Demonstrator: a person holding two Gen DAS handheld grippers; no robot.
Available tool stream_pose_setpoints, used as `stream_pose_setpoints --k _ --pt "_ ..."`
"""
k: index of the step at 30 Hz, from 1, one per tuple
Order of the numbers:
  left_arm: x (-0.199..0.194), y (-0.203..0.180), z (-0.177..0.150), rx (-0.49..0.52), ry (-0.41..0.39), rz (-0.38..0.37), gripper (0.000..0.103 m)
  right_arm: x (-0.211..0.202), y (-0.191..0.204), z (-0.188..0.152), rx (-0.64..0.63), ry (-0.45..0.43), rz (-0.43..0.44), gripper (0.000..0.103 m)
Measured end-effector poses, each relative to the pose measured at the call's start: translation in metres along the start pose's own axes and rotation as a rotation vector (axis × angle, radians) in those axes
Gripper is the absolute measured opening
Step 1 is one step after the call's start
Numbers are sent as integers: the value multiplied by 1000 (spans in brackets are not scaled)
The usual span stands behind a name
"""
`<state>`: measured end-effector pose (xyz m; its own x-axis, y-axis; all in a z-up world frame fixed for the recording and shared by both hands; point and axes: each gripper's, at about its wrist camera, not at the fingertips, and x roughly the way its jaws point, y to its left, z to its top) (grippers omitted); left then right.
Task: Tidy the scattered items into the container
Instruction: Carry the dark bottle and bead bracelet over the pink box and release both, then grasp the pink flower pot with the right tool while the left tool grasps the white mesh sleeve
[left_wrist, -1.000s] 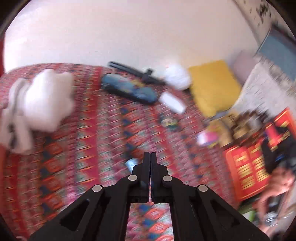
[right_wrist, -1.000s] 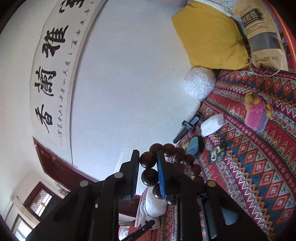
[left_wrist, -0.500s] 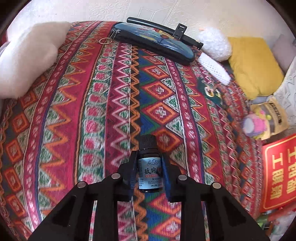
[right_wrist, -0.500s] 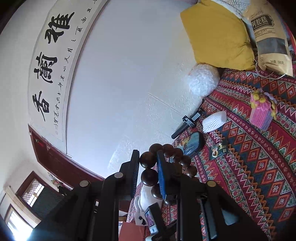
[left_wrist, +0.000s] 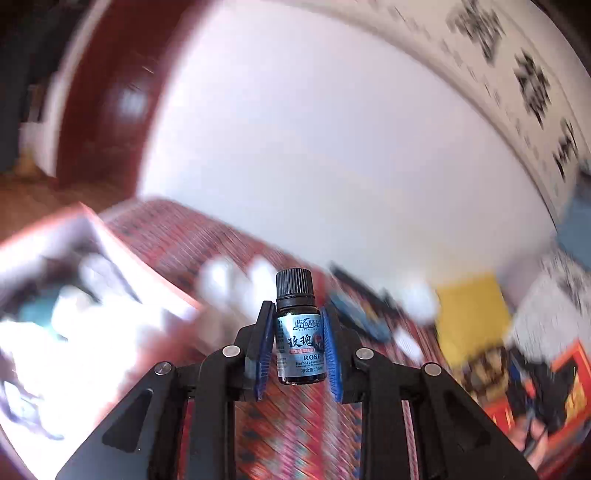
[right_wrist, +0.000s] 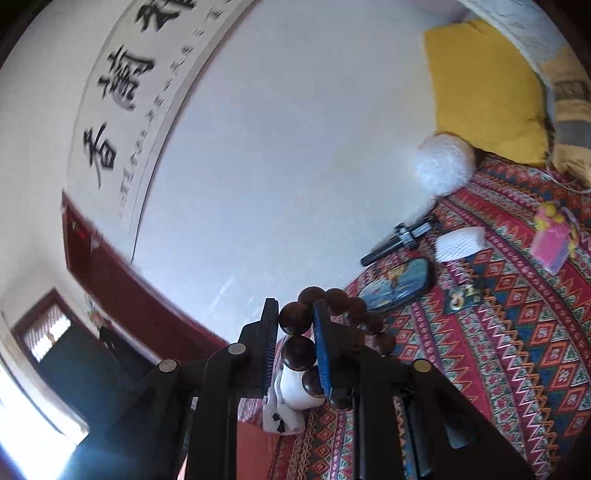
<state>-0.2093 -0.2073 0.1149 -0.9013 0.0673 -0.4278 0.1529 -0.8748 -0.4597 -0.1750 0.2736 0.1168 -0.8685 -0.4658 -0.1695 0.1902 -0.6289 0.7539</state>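
Observation:
My left gripper (left_wrist: 297, 343) is shut on a small dark rose oil bottle (left_wrist: 300, 332) with a black cap, held upright in the air above the patterned bed cover. A blurred pale box with a red rim (left_wrist: 55, 295) lies at the left, with things inside. My right gripper (right_wrist: 295, 332) is shut on a brown wooden bead bracelet (right_wrist: 306, 332), held high above the bed. On the cover lie a blue pouch (right_wrist: 400, 284), a white mesh sleeve (right_wrist: 460, 243), a pink knitted item (right_wrist: 552, 243), a small dark card (right_wrist: 465, 295) and a black stick (right_wrist: 399, 240).
A yellow pillow (right_wrist: 487, 92) and a white fluffy ball (right_wrist: 443, 166) lie by the wall. A white plush toy (right_wrist: 288, 402) sits below my right gripper. A calligraphy scroll (right_wrist: 129, 85) hangs on the white wall. The left wrist view is motion-blurred.
My left gripper closed on the rose oil bottle on the cover and has lifted it, swinging left toward the box. My right gripper keeps the bracelet and has shifted slightly.

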Motion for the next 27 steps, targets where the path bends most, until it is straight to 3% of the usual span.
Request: stream_pose_setpoints --k 1,3,4,5,6,8,11,14,16,17,18,22,27 --pt "-7 26 12 -6 -10 74 23 5 14 -7 -30 17 13 18" --pt "-10 81 26 -40 23 230 48 17 45 -26 -99 55 46 18" --pt "-14 114 28 -93 35 327 75 24 63 -38 -136 81 67 18" --pt "-19 144 29 -138 42 425 83 31 80 -50 -167 111 91 18" --pt "-25 169 30 -162 47 503 83 40 100 -65 -204 151 126 18" --pt "-41 215 33 -221 55 594 83 58 143 -98 -277 229 198 18" --pt "-71 266 35 -360 12 614 83 93 209 -155 -362 348 320 18" --pt "-88 295 32 -430 1 620 83 133 274 -213 -422 470 424 18" --pt "-95 305 32 -456 -9 616 83 154 310 -246 -498 523 411 30" --pt "-97 307 33 -464 -15 612 83 159 321 -256 -529 528 390 47" --pt "-97 307 32 -469 -21 608 83 160 331 -263 -554 518 377 57" --pt "-95 304 35 -449 -39 614 83 142 337 -266 -632 447 365 58" --pt "-91 268 41 -379 -50 574 83 120 274 -232 -588 368 211 59"
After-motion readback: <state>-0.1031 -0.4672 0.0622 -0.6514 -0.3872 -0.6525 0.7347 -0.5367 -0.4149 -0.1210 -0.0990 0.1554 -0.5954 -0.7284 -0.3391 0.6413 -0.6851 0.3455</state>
